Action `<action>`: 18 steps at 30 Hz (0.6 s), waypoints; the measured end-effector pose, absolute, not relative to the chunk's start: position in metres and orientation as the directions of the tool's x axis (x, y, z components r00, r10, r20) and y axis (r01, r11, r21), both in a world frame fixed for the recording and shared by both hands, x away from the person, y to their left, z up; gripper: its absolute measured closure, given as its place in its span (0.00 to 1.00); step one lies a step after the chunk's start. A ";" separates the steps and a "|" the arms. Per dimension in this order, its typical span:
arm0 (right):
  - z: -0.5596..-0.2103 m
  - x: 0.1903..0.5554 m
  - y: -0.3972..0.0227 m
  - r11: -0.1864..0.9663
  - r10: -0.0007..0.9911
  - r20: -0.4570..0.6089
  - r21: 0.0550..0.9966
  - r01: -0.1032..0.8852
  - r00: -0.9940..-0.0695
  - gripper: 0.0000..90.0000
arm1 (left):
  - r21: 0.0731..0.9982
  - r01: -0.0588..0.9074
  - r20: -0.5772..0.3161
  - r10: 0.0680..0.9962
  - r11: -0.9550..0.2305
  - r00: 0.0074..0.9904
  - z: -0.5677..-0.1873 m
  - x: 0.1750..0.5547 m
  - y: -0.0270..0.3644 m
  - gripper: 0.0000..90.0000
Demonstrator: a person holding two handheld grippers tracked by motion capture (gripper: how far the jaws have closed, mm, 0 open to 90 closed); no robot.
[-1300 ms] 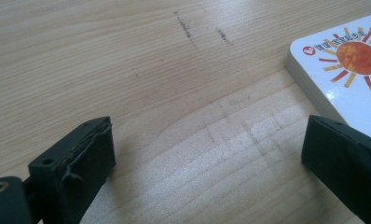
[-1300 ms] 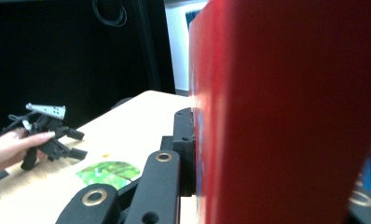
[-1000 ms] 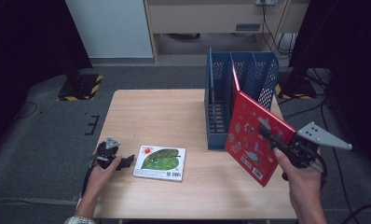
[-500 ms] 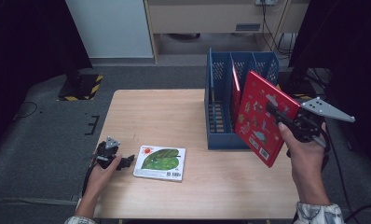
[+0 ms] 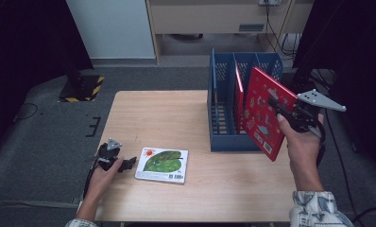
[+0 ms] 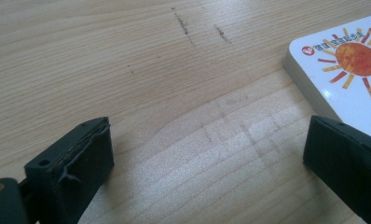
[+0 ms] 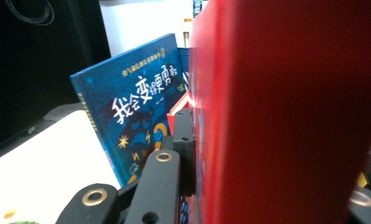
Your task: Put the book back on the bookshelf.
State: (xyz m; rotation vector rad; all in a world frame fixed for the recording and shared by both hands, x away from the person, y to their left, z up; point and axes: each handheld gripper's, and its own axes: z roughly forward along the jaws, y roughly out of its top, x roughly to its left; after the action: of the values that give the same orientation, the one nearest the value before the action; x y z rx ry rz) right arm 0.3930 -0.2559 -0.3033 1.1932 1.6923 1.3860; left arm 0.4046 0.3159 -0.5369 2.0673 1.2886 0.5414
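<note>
The blue file rack (image 5: 245,101) stands at the far right of the desk (image 5: 176,118), and the red picture book (image 5: 264,111) has swung from out over the desk's right edge to right against the rack's front, above its right-hand slots. Filing looks close: what remains is to line the book up with an open slot and lower it in. The right claw (image 5: 277,105) is clamped on the red picture book, forearm raised and reaching forward. The green picture book (image 5: 161,164) lies flat at the near left. Beside it the left claw (image 5: 128,163) rests low, jaws apart, holding nothing.
</note>
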 end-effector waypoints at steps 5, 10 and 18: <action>-0.304 0.404 -0.253 0.030 0.926 0.068 0.968 0.250 -0.371 0.88 | 0.700 0.639 0.013 0.900 -0.320 0.436 -0.537 0.405 0.316 0.01; -0.304 0.416 -0.250 0.037 0.933 0.060 0.965 0.258 -0.356 0.88 | 0.699 0.638 0.012 0.898 -0.322 0.440 -0.537 0.406 0.314 0.00; -0.307 0.430 -0.247 0.037 0.942 0.055 0.963 0.266 -0.330 0.88 | 0.700 0.638 0.012 0.897 -0.323 0.441 -0.537 0.406 0.314 0.00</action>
State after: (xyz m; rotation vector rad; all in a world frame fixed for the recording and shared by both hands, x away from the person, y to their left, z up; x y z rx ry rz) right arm 0.4298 -0.2470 -0.3069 1.2358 1.6667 1.3259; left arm 0.4058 0.3142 -0.5370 2.0710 1.2828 0.5381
